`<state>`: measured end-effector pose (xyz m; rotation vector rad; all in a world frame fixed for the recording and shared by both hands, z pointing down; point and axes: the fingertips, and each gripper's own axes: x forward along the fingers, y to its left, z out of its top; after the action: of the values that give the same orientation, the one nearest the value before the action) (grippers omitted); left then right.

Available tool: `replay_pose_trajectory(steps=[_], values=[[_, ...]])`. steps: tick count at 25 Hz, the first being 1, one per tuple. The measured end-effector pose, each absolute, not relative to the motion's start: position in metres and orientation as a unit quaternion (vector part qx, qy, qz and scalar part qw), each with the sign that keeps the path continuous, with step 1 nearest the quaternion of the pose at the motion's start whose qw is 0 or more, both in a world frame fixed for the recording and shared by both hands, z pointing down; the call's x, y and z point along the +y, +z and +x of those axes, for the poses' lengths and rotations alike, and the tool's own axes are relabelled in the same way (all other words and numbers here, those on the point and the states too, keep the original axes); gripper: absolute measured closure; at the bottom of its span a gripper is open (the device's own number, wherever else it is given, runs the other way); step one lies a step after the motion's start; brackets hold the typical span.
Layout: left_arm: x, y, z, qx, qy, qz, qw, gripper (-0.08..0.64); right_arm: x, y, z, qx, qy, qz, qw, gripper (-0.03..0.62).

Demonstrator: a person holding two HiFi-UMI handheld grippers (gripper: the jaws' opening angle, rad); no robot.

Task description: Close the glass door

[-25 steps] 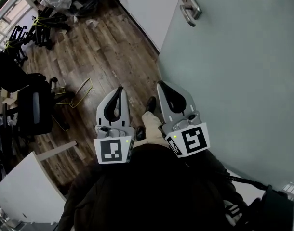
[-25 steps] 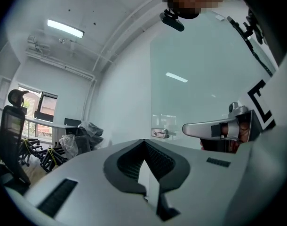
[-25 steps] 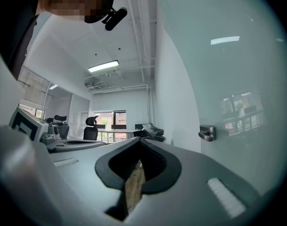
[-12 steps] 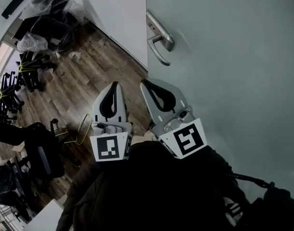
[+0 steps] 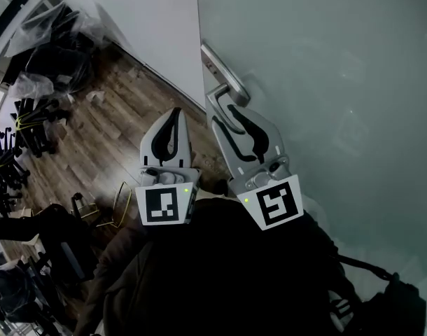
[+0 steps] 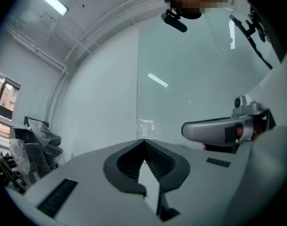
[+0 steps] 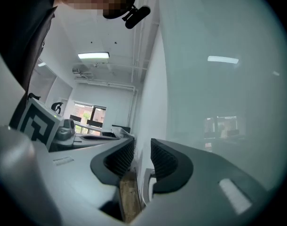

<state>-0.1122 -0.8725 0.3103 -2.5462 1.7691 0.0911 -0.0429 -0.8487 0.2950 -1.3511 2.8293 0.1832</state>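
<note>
while the person stands close to it, the glass door (image 5: pixel 339 82) fills everything ahead and to the right of the two grippers: a smooth, frosted, pale grey-green pane with a straight vertical edge. its door handle (image 5: pixel 226 91) is brushed silver metal, a long narrow plate with a rounded lever curving off it.

the right gripper (image 5: pixel 222 106) is white plastic with black ribbed pads, tapering to two curved jaws. its jaws have just been opening and now stand apart with a clear gap. the tips are right at the lever, and in the right gripper view (image 7: pixel 142 147) a grey metal piece shows low in the gap, with neither pad pressing on it.

the left gripper (image 5: pixel 173 112), of the same shape, sits just beside the right one, on its left and a little further back from the door. its jaws are together, tips meeting (image 6: pixel 144 142), with nothing between them. straight beyond those tips runs the door's edge; the silver lever (image 6: pixel 211 128) lies off to the right.

both grippers point level toward the door, held side by side in front of the person's dark jacket (image 5: pixel 213 271). left of the left gripper lies a brown wood-plank floor (image 5: pixel 108 138) and a plain white wall (image 5: pixel 157 40).
</note>
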Motion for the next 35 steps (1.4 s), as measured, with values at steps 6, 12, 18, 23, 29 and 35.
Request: replay_pose_trajectory(steps=[6,12,18,23,29,35], values=[[-0.898,0.332,-0.093,0.535,-0.001,-0.845,0.007,0.563,-0.878,0.344,-0.043,0.899,0.008,-0.436,-0.043,0.491],[-0.9,0.325,-0.102,0.54,0.004,-0.842,0.003,0.563,-0.889,0.371,-0.046,0.886,-0.026,-0.455,-0.083,0.492],[-0.904,0.326,-0.109,0.551,0.01,-0.834,0.0,0.563,-0.898,0.39,-0.045,0.885,-0.049,-0.455,-0.09,0.525],[-0.894,0.324,-0.112,0.555,0.003,-0.832,-0.003,0.563,-0.895,0.386,-0.047,0.887,-0.06,-0.45,-0.085,0.528],[-0.877,0.335,-0.124,0.581,0.009,-0.814,-0.001,0.563,-0.893,0.391,-0.048,0.891,-0.063,-0.441,-0.083,0.528],[-0.852,0.343,-0.148,0.586,0.006,-0.81,-0.006,0.563,-0.873,0.398,-0.064,0.899,-0.062,-0.428,-0.076,0.528]])
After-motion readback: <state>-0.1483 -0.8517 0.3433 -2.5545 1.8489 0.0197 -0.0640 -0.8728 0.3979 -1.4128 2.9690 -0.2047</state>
